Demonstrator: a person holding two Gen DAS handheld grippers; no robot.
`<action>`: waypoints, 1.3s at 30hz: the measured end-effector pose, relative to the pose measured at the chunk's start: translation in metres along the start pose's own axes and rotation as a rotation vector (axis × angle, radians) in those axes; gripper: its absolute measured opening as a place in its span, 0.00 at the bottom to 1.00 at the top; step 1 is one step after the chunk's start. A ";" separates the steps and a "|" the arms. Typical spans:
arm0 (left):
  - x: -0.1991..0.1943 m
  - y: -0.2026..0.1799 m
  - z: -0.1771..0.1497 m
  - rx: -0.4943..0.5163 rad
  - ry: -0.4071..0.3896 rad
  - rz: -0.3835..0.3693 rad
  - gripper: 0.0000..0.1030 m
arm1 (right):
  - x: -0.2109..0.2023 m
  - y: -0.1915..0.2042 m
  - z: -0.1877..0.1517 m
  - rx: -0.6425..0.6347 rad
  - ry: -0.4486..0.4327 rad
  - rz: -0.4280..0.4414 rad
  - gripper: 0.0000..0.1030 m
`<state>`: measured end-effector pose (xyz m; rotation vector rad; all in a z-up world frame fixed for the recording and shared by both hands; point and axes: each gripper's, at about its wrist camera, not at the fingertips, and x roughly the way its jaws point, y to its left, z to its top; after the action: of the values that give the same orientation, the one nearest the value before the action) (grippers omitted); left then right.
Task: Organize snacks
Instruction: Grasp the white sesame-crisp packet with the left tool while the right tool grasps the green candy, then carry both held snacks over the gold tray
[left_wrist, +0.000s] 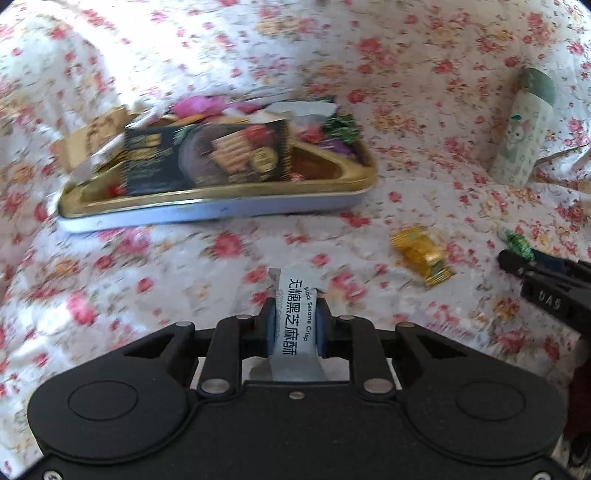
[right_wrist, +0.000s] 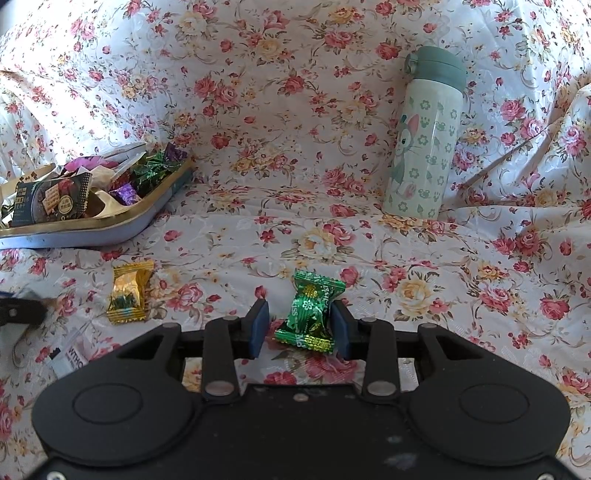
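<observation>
Between the left gripper's (left_wrist: 297, 314) clamped pads sits a white packet (left_wrist: 295, 325) reading "Black Sesame Crisp"; the right gripper (right_wrist: 300, 321) stands loosely open around a green candy (right_wrist: 312, 314).

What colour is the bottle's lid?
The bottle's lid is dull green, clearest in the right wrist view.

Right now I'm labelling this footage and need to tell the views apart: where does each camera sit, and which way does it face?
Left wrist: on the left tongs, facing forward and down at the snack tin; its pads pinch a black sesame crisp packet.
Right wrist: on the right tongs, facing the floral cloth; a green candy lies between its pads.
Shared: tin, gold candy, cat-print bottle.
</observation>
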<state>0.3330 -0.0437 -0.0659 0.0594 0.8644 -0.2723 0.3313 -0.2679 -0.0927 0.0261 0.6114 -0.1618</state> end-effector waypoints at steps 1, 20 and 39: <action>-0.002 0.003 -0.003 0.002 0.002 0.004 0.26 | 0.000 0.000 0.000 0.000 0.000 -0.001 0.36; -0.008 -0.006 -0.024 0.136 -0.072 0.079 0.28 | -0.001 0.000 0.000 0.007 -0.001 -0.006 0.36; -0.007 -0.002 -0.018 0.108 -0.040 0.064 0.28 | -0.066 0.003 -0.008 0.017 0.051 0.061 0.25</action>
<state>0.3144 -0.0415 -0.0724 0.1816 0.8063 -0.2592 0.2740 -0.2551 -0.0611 0.0648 0.6590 -0.1077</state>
